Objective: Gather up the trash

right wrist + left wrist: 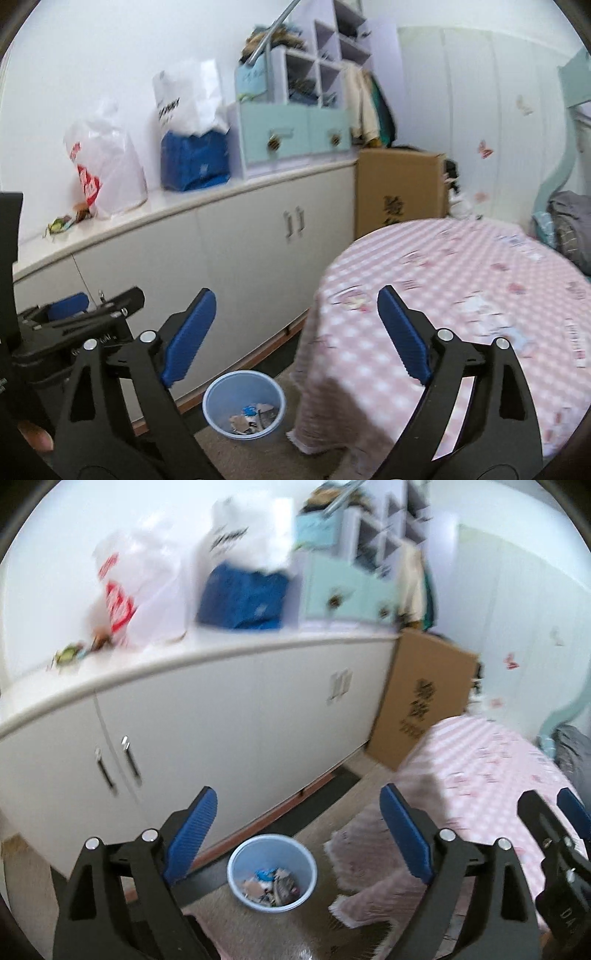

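Trash (271,884) lay in the blue bin (236,856), light, crumpled scraps; both tongs (297,834) (295,332) gaped empty; pinch raised folds.

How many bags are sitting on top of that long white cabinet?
3: a clear plastic bag with red print toward the left, a blue bag beside it, and a white paper bag standing behind the blue one. Others may be hidden.
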The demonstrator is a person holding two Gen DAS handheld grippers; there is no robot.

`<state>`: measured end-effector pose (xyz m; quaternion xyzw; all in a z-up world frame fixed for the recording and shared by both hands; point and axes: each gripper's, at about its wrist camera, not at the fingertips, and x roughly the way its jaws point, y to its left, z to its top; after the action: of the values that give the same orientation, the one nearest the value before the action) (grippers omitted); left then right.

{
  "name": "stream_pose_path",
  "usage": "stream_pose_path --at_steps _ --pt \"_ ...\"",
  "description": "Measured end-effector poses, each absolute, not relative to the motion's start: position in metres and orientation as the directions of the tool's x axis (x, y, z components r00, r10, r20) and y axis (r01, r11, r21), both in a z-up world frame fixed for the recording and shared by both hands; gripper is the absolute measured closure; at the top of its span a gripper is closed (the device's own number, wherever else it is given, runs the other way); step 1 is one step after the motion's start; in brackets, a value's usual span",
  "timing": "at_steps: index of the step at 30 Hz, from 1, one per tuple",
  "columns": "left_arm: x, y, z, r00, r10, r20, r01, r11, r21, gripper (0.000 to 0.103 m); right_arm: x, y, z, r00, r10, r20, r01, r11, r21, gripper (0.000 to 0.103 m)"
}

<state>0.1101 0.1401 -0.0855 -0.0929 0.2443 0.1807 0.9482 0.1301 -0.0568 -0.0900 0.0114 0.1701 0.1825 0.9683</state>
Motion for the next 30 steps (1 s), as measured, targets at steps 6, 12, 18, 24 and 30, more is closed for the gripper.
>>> stream_pose_path --at_steps 6,12,18,24,30 --pt "0.073 0.082 -0.046 0.892 0.206 -0.403 -0.247 0.967 -0.054 0.011 0.083 -0.108 -0.067 0.904 0.302 -0.301 -0.286 0.953 0.097 0.01" --pt "0.036 0.051 -0.021 0.932 0.141 -0.333 -0.168 0.984 -0.056 0.011 0.047 -0.146 -0.052 0.922 0.269 -0.278 -0.241 0.962 0.129 0.009" --pt "0.013 0.031 -0.008 0.946 0.104 -0.306 -0.121 0.992 -0.037 0.01 0.021 -0.169 -0.038 0.945 0.223 -0.237 -0.199 0.972 0.123 0.008" --pt "0.0 0.018 0.0 0.958 0.102 -0.269 -0.105 0.994 0.0 0.009 0.004 -0.177 -0.032 0.96 0.198 -0.197 -0.178 0.978 0.111 0.007" --pt "-0.004 0.013 0.001 0.962 0.071 -0.262 -0.076 0.997 -0.011 0.009 -0.008 -0.18 -0.029 0.974 0.165 -0.153 -0.151 0.984 0.094 0.007"
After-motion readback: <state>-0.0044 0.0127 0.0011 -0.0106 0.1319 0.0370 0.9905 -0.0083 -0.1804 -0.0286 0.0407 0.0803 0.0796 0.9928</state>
